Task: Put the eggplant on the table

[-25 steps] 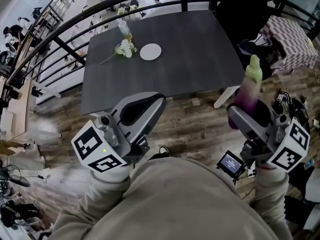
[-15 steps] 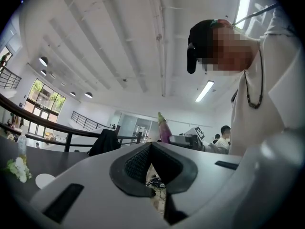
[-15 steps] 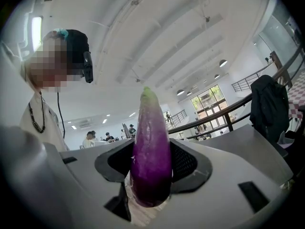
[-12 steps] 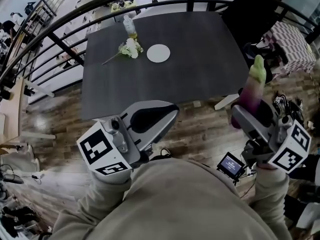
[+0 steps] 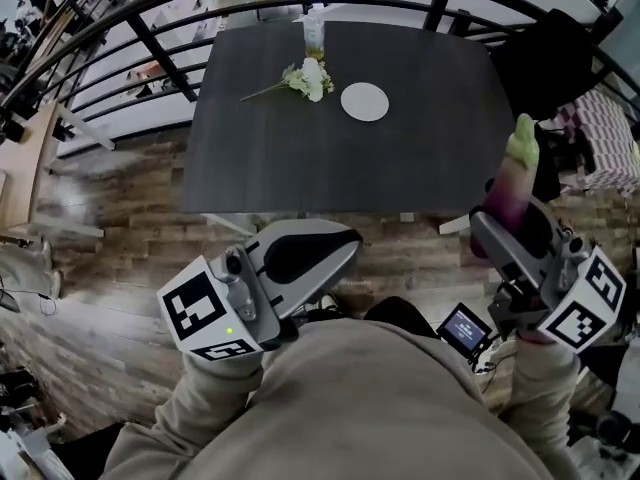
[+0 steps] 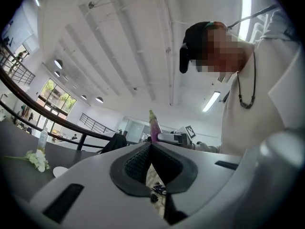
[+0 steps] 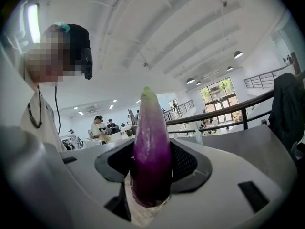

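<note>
A purple eggplant (image 5: 508, 183) with a pale green tip stands upright between the jaws of my right gripper (image 5: 508, 220), which is shut on its lower part. In the right gripper view the eggplant (image 7: 151, 151) fills the gap between the dark pads. It is held over the wooden floor, just off the near right corner of the dark table (image 5: 340, 168). My left gripper (image 5: 345, 240) is shut with nothing in it, near the table's front edge. The left gripper view shows its pads meeting at the tip (image 6: 151, 146), with the eggplant (image 6: 155, 127) beyond.
On the table's far side lie a white plate (image 5: 364, 101), a bunch of white flowers (image 5: 305, 80) and a bottle (image 5: 313, 36). A black railing (image 5: 150, 48) curves behind the table. A dark chair (image 5: 545, 63) stands at the right. A small screen (image 5: 465, 328) lies on the floor.
Both grippers have moved forward towards the table, whose front edge now lies closer to them. The eggplant stays upright in the right gripper; the left stays shut.
</note>
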`<state>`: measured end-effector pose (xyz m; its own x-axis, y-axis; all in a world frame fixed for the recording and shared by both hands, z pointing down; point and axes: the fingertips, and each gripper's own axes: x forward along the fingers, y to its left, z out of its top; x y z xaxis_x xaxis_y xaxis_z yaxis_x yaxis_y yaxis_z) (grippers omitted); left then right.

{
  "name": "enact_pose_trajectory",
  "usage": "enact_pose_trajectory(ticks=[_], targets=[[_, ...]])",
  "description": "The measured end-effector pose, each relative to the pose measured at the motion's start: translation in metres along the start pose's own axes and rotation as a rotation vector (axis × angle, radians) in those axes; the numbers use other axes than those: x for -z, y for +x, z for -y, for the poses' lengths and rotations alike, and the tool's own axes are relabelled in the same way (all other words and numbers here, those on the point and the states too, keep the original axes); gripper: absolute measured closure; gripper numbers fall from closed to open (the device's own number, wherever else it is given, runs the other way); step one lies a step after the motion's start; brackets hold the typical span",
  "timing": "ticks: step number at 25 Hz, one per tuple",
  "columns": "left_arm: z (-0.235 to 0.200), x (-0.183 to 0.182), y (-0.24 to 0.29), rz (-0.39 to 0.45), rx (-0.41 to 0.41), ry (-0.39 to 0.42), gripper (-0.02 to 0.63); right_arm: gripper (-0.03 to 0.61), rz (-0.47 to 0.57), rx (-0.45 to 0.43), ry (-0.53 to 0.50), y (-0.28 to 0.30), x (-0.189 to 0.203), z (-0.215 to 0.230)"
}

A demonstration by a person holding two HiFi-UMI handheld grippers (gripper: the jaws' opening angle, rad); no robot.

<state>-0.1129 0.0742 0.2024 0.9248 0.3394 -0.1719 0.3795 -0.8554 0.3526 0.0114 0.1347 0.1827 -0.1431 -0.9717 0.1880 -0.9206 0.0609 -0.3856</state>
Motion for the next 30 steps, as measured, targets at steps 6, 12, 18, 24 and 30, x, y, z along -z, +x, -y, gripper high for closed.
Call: enact_pose_trajectory(ticks=[6,12,18,24,30], targets=[[-0.020,0.001,-0.034,0.028,-0.091,-0.027,0.609,0.356,-0.033,-0.053,-0.035,0.039,-0.008,-0.005],[-0.032,-0.004,-0.054,0.037,-0.193,-0.022,0.609,0.356,-0.039,-0.115,-0.019,0.063,-0.004,0.002],[-0.049,-0.003,-0.048,0.022,-0.240,0.008,0.609,0.356,-0.034,-0.184,-0.016,0.085,-0.012,0.016],[-0.071,-0.010,-0.009,0.033,-0.211,-0.013,0.609,0.356,-0.040,-0.199,0.012,0.094,-0.020,0.056],[-0.109,-0.004,0.040,-0.012,-0.228,0.003,0.609,0.356,0.005,-0.213,0.036,0.093,-0.039,0.117]])
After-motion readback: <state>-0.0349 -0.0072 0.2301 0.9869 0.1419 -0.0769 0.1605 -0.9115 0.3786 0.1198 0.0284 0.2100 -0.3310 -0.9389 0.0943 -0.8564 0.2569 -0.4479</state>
